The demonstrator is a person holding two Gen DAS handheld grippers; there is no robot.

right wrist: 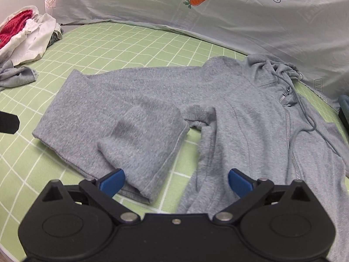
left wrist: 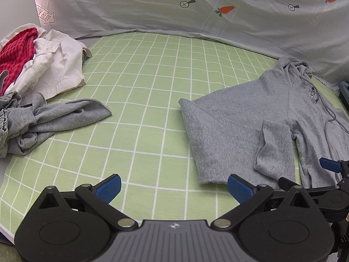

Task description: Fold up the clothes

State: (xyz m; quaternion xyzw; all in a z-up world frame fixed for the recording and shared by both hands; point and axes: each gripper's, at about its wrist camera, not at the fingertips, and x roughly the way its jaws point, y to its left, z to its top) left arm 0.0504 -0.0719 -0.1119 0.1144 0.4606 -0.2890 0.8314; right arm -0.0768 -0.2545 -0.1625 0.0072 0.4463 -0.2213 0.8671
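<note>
Where the frame ends, hoodie (right wrist: pixel 218 113) cut off.

Ahead of the right gripper's (right wrist: pixel 176 182) matt blue fingers (right wrist: pixel 113 181) lies a grey zip hoodie (right wrist: pixel 229 113) of soft, fuzzy knit cloth with a shiny metal zipper (right wrist: pixel 288 128), resting on a smooth green cloth cover (right wrist: pixel 130 43) printed with a white grid. The left gripper (left wrist: pixel 174 187) has a matt black plastic body, dull metal pivot pins (left wrist: pixel 125 222) and a ribbed grey plate behind its fingers. Beyond its fingers lie a crumpled grey jersey garment (left wrist: pixel 54 118), creased white woven cloth (left wrist: pixel 59 65), red checked fabric (left wrist: pixel 17 52) and a thin, wrinkled pale sheet (left wrist: pixel 196 11).
</note>
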